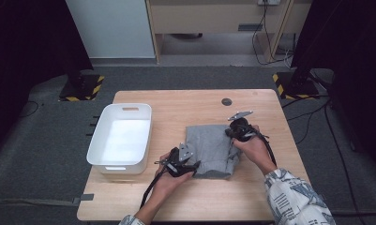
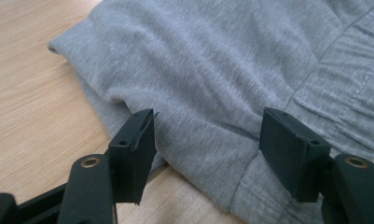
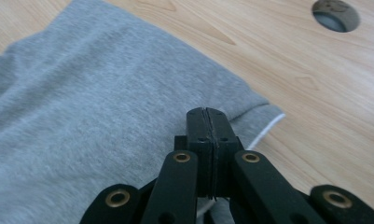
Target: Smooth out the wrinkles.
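A grey folded garment (image 1: 211, 147) lies on the wooden table (image 1: 185, 197), right of centre. My left gripper (image 1: 194, 166) rests at its near left corner; in the left gripper view the gripper (image 2: 208, 140) is open, its jaws straddling a thick folded edge of the grey fabric (image 2: 212, 70) without pressing on it. My right gripper (image 1: 229, 133) sits at the garment's far right edge. In the right gripper view the gripper (image 3: 207, 119) is shut, pads flat against each other over the grey cloth (image 3: 82, 116), with no fabric visible between them. A white cord (image 3: 266, 130) peeks out beside it.
A white plastic bin (image 1: 95, 145) stands empty at the table's left side, close to my left hand. A round cable hole (image 1: 227, 101) is set in the tabletop behind the garment. Bare wood lies along the near edge and far side.
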The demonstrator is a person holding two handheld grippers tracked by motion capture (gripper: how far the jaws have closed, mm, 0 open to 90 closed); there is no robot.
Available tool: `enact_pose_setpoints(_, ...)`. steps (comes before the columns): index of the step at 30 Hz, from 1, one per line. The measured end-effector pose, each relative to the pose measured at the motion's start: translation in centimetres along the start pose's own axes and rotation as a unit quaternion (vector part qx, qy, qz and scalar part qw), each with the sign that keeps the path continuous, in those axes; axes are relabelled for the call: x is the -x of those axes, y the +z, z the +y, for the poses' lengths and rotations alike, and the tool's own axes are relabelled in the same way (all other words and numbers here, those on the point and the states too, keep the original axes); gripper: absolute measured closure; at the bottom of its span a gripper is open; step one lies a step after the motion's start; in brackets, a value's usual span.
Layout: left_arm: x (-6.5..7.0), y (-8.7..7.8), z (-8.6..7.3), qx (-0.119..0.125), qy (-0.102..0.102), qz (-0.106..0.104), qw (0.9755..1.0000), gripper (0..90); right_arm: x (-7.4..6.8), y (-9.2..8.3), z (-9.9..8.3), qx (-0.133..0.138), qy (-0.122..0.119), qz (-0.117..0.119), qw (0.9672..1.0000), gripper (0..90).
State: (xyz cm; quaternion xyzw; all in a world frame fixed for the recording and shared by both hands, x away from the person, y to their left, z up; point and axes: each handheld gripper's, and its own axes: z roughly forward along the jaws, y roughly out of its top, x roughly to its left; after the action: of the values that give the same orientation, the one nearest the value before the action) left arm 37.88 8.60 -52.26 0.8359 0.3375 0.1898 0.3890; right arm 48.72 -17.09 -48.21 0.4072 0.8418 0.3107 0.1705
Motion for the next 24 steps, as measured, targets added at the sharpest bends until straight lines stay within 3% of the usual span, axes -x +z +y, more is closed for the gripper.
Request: enact_pose_setpoints(24,0.76,0.16,-0.23,-0.001,0.012,0.002,0.9999,36.6,0.81,0.41,-0.56,-0.008,-0.005,-0.018,0.9998,90.0)
